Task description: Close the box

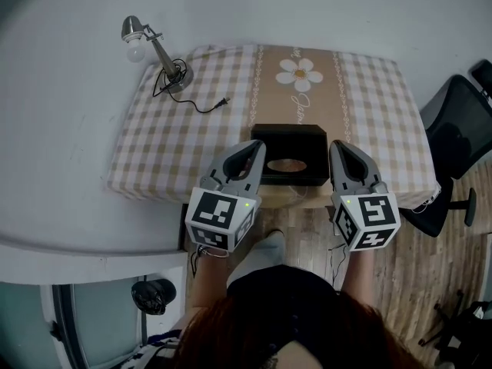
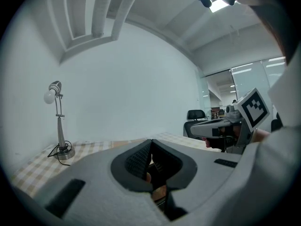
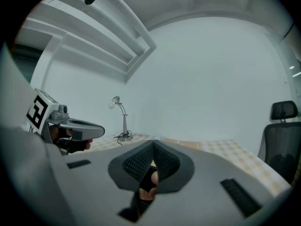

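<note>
One table (image 1: 154,160) under a checked cloth, a tan runner down its middle with one daisy print (image 1: 300,74). One black box (image 1: 288,135) sits on the runner at the table's near edge, with a tan oval showing on its near part; cannot tell if the lid is fully seated. Two grippers flank it. Left gripper (image 1: 257,146) lies at the box's 8 o'clock, its tips just beside the left wall. Right gripper (image 1: 336,146) lies at 4 o'clock, its tips just beside the right wall; contact on either side can't be judged from the head view. In the left gripper view the ribbed pads (image 2: 138,160) meet at the tips and nothing is pinched between them. The right gripper view shows the same: pads (image 3: 138,163) pressed together and empty. One desk lamp (image 1: 157,52) stands at the box's 10 o'clock near the far left corner, well apart from it, its cord (image 1: 201,104) trailing loose on the cloth. One black office chair (image 1: 453,129) is at 3 o'clock, off the table. Each gripper view catches the other gripper alongside.
</note>
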The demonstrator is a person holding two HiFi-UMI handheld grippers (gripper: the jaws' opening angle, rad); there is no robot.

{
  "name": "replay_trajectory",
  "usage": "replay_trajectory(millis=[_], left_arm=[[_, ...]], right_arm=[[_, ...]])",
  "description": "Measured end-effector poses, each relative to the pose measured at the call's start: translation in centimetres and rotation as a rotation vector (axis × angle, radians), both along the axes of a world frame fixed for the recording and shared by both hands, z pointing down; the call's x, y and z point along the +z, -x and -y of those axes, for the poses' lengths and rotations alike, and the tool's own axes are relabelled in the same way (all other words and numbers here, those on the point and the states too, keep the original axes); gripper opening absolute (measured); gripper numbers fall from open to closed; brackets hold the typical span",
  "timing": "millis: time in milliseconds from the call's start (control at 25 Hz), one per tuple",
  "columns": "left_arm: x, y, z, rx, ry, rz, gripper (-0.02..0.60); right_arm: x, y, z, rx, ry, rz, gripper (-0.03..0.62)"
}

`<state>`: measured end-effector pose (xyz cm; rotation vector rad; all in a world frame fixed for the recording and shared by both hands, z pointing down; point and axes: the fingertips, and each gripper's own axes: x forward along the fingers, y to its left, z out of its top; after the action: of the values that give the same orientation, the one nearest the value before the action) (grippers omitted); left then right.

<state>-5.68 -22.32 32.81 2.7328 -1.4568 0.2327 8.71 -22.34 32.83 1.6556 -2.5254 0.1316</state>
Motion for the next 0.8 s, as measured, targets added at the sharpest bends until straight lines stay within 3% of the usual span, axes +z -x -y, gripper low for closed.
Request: replay_trajectory(millis=[800], left_arm=[[7.0, 4.7, 7.3, -0.040, 0.208, -0.004, 0.028]], right_arm=[[5.6, -1.6, 6.7, 0.077, 0.176, -0.068, 0.017]])
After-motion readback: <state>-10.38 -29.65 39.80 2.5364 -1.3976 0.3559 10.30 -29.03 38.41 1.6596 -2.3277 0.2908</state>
